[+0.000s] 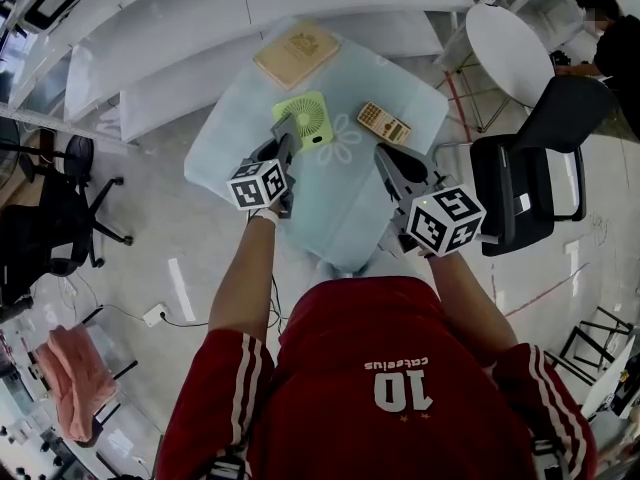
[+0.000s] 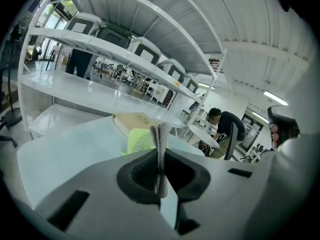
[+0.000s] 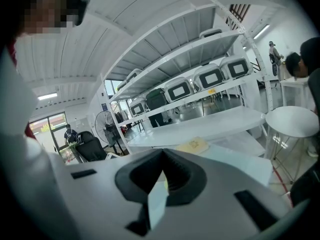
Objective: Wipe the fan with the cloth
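Observation:
A small lime-green fan [image 1: 305,118] lies flat on the pale glass table [image 1: 230,128], near its middle. My left gripper [image 1: 285,133] hovers at the fan's near-left edge, shut on a grey cloth [image 1: 284,125]. In the left gripper view the cloth [image 2: 161,141] stands up as a thin folded strip pinched between the jaws of the left gripper [image 2: 161,159], with the fan [image 2: 139,140] just beyond. My right gripper [image 1: 387,158] is held over the table's right side, below a calculator, apart from the fan. In the right gripper view, the right gripper [image 3: 162,154] is shut with nothing in it.
A tan book [image 1: 297,53] lies at the table's far edge and a yellow calculator [image 1: 384,123] to the right of the fan. A black chair [image 1: 530,178] stands right of the table, with a round white table [image 1: 510,48] and a seated person [image 1: 610,48] beyond. White shelving [image 1: 200,18] runs behind.

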